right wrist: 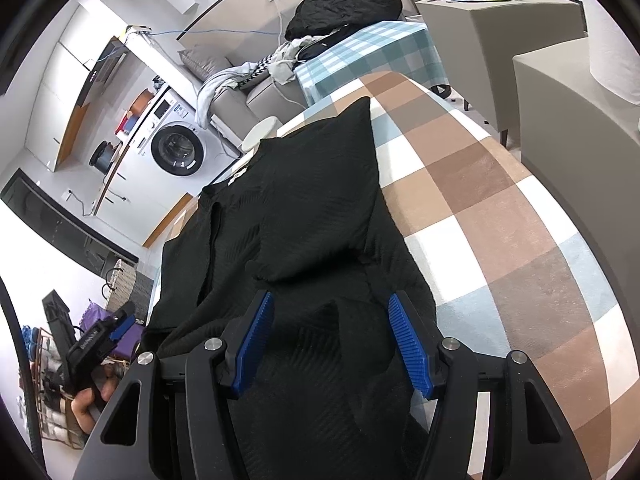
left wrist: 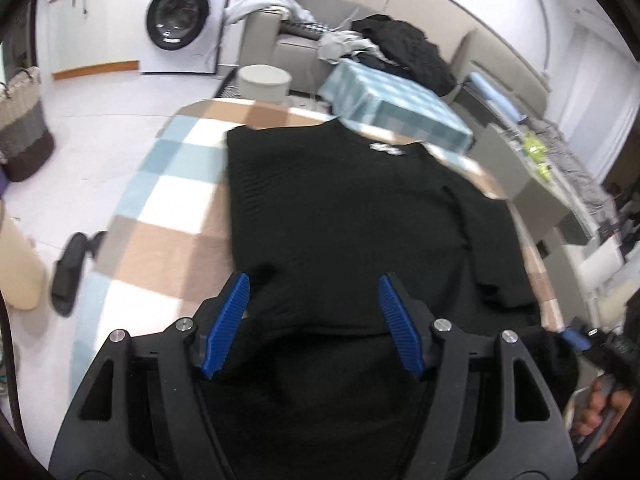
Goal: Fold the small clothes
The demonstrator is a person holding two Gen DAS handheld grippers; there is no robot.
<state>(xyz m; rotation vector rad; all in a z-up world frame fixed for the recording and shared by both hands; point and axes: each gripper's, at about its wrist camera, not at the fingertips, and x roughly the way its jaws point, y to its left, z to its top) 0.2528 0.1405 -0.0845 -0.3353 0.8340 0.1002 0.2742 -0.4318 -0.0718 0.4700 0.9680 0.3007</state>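
A black ribbed knit sweater (left wrist: pixel 340 208) is lying spread on the bench (left wrist: pixel 168 208), which is wearing a checked cloth of brown, pale blue and white squares. In the right wrist view, 1 part of the sweater (right wrist: pixel 320 208) is lying doubled over the body of the garment, its pointed corner reaching toward the far end of the bench (right wrist: pixel 500 208). A small white label is showing at the sweater's neckline.

The left gripper (left wrist: pixel 314 322) is hovering over the near hem of the sweater with its 2 blue ribbed fingers (left wrist: pixel 226 324) standing apart, released, with no cloth pressed between them. The right gripper (right wrist: pixel 332 346) is sitting over the near end of the sweater, and its blue fingers (right wrist: pixel 412 350) are also standing apart; dark fabric is lying between and beneath them, but the pads are not pinching it.

Beyond the sweater, past the far end of the bench, a white front-loading washing machine (left wrist: pixel 184 20) is standing against the wall, and a second surface under a teal checked cloth (left wrist: pixel 392 104) is carrying a heap of dark clothing (left wrist: pixel 404 48). Left of the sweater, down on the floor, a black slipper (left wrist: pixel 70 268) is lying beside the bench.
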